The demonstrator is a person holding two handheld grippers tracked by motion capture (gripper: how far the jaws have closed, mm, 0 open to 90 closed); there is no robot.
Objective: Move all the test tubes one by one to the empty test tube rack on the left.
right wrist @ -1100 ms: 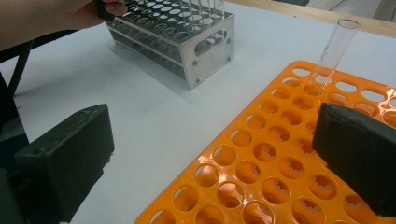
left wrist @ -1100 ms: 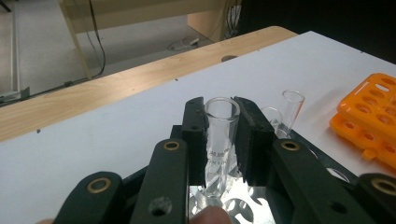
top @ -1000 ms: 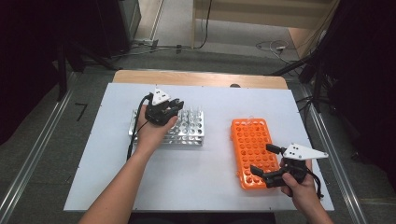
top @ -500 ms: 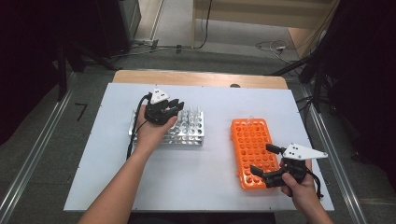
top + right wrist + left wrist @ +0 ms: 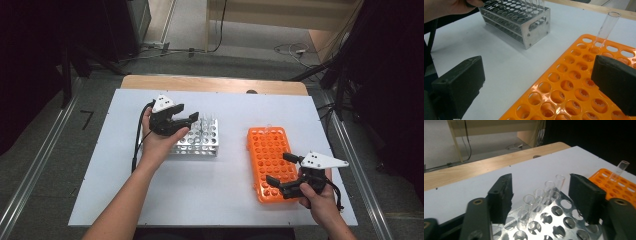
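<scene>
Glass tubes stood in our steel rack, far left on the table. Our left gripper, above them, had just opened its jaws, gripping nothing: ready to pick one. Our right gripper waited open at the orange rack, near right.

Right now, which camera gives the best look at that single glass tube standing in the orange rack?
The right gripper view: the glass tube stands close and sharp, tilted in a far hole of the orange rack. The left gripper view catches its top at the frame's edge. In the high view it is a faint speck.
</scene>
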